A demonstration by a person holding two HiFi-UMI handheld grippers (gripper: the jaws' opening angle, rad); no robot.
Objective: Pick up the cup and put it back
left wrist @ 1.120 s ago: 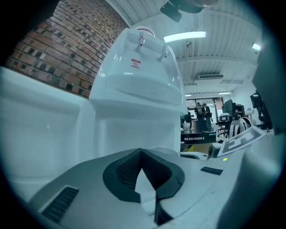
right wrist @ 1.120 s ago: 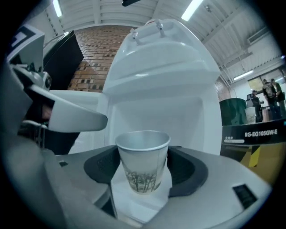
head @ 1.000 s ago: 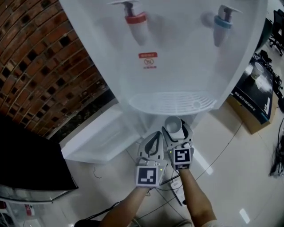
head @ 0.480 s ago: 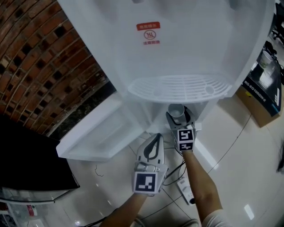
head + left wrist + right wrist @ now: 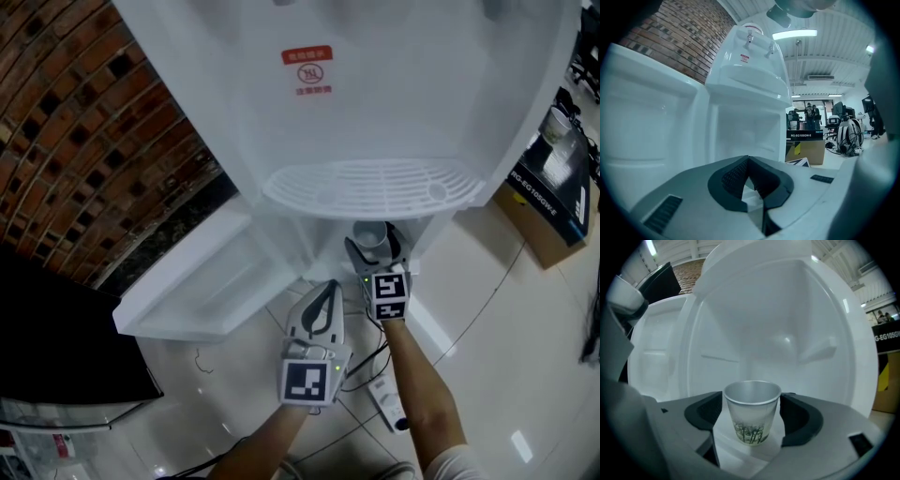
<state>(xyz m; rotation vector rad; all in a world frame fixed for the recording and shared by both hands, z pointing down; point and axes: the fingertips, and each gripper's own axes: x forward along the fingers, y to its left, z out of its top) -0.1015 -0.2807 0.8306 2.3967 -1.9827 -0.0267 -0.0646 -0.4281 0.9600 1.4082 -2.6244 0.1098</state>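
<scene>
The cup (image 5: pixel 752 401) stands upright, mouth up, long axis vertical. It's pale paper with a dark tree print low on its wall. It sits in the water dispenser's (image 5: pixel 375 112) lower compartment, between my right gripper's (image 5: pixel 752 412) jaws, which have just been opening and no longer clamp it. My left gripper (image 5: pixel 749 169) is closed and empty.

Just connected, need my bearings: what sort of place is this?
Probably an office or lab: a white water dispenser by a brick wall, a cardboard box beside it, a strip light overhead.
</scene>
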